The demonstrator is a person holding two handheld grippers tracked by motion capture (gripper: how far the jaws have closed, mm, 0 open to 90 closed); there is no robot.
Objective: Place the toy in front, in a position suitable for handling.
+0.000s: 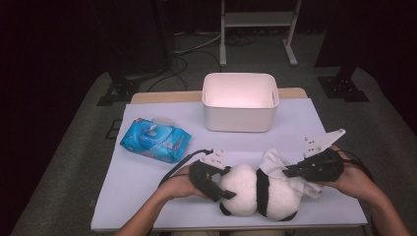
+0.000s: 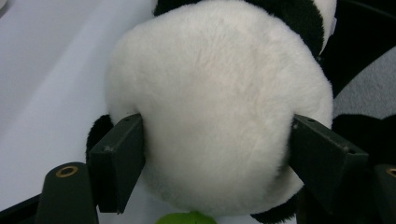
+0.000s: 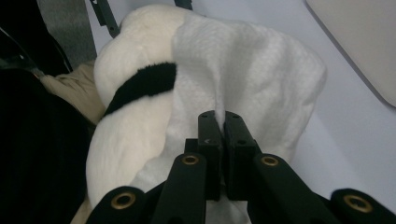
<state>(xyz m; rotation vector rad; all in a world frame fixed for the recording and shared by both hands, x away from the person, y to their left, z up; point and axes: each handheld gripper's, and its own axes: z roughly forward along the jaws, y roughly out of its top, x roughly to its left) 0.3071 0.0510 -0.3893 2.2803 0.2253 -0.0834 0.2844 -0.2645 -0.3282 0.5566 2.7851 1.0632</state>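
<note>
Wiping stage, partway by the look of it. Panda plush (image 1: 260,191) on table in front of white bin (image 1: 240,101). Left gripper (image 1: 216,186) clamped around plush, steadying. Right gripper (image 3: 218,122) pinched tight on wet wipe (image 3: 243,70), draped over plush. Binning wipe likely remains.

Panda plush (image 1: 258,191): black-and-white, lying on its side at the table's near edge.
Wipe (image 1: 275,164): white, crumpled, draped over the plush.

A recording lab: black curtains, stand feet (image 1: 110,93) and cables (image 1: 192,49) surround a covered table (image 1: 147,187).
</note>
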